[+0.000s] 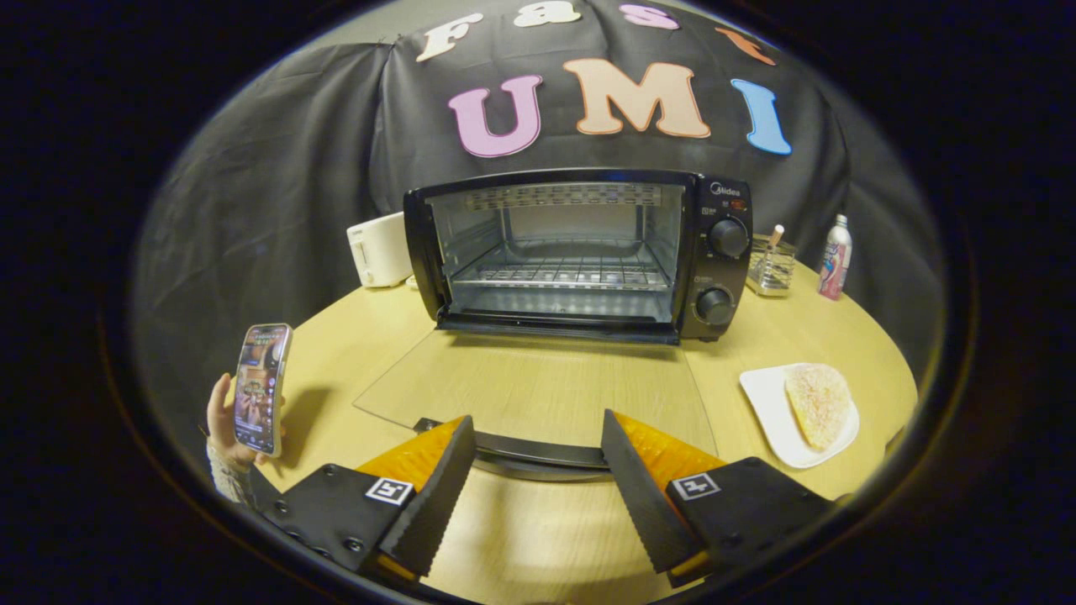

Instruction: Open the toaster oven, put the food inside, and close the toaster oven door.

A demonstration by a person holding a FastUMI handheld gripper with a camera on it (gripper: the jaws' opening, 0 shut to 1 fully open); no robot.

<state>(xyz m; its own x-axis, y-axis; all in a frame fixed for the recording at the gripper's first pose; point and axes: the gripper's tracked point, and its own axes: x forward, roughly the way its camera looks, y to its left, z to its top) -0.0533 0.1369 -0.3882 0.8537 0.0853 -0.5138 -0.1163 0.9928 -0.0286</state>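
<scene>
A black toaster oven (580, 252) stands at the back of the round wooden table (807, 336), its glass door (538, 386) folded down flat toward me. Inside, a wire rack (563, 273) sits bare. The door's dark handle (530, 454) lies just ahead of my gripper (534, 458), spanning the gap between the fingertips. My fingers stand open, with only the table between them. A piece of pale, sugar-dusted food (817, 403) rests on a white plate (769, 403) to the right of the door, beyond the right finger.
A hand (223, 424) holds up a phone (261, 388) left of the left finger. A white toaster (380, 249) stands left of the oven. A clear container (772, 267) and a small bottle (835, 256) stand right of it. Black cloth backs the table.
</scene>
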